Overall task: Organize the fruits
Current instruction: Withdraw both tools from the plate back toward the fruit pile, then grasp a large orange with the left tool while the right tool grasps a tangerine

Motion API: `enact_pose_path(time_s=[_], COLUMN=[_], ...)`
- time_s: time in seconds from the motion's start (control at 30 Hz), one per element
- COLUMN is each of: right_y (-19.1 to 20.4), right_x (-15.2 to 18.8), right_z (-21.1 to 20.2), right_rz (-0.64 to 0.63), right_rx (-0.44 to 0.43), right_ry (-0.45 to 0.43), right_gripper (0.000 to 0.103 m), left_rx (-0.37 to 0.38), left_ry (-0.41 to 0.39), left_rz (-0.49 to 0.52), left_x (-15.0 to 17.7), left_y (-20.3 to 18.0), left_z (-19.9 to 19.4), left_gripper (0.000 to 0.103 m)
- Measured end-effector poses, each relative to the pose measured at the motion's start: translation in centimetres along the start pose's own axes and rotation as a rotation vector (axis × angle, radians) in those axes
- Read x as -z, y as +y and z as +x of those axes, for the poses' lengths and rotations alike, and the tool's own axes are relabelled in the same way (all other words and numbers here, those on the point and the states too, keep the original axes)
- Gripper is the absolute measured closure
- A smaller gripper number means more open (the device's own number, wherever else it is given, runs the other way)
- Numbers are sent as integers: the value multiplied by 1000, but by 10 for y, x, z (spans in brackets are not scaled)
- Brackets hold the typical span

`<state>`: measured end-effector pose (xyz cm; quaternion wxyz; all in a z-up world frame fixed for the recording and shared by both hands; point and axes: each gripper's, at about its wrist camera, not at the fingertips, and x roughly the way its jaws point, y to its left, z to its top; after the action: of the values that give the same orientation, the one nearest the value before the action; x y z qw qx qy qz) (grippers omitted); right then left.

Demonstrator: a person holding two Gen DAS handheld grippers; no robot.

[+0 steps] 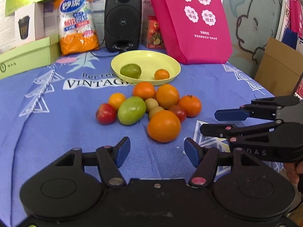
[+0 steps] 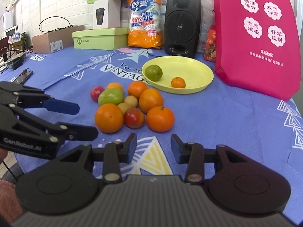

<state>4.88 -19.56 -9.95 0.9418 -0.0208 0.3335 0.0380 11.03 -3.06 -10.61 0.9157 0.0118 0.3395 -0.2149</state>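
A pile of fruit (image 1: 147,107) lies on the blue cloth: several oranges, a green mango (image 1: 131,110), red apples and small yellow-brown fruits. Behind it a yellow plate (image 1: 170,64) holds a green fruit (image 1: 130,71) and a small orange (image 1: 161,74). My left gripper (image 1: 157,152) is open and empty, just short of the nearest orange (image 1: 163,126). My right gripper (image 2: 153,148) is open and empty, in front of the pile (image 2: 130,106). The plate (image 2: 198,70) lies beyond. Each gripper shows side-on in the other's view: the right (image 1: 210,122), the left (image 2: 87,120).
A black speaker (image 1: 123,19), a pink bag (image 1: 191,19), an orange paper-cup pack (image 1: 76,19) and a green box (image 1: 28,56) line the table's back. A cardboard box (image 2: 55,38) and a phone (image 2: 23,77) sit at far left. The table's edge is at right.
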Motion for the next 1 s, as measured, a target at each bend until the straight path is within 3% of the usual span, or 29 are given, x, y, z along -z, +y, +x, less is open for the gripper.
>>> enact_pose_path(time_s=[0.17,0.4,0.6,1.0], right_y=[-3,-11,-19,-21], right_x=[2,-2,-7,-21], right_z=[8,20,28,49], right_rz=[-2,-11,-10,-10], right_rx=[9,17,4,-23], right_ry=[16,16,18,25], right_gripper=[54,54,55,55], left_rx=[-3,-16,8,6], left_ry=[3,6,5,15], left_rz=[7,26,33,21], left_x=[0,-7,-13,-10], left_y=[-3,-5,-5,6], left_z=[14,27,33,26], left_gripper=[41,46,60,60])
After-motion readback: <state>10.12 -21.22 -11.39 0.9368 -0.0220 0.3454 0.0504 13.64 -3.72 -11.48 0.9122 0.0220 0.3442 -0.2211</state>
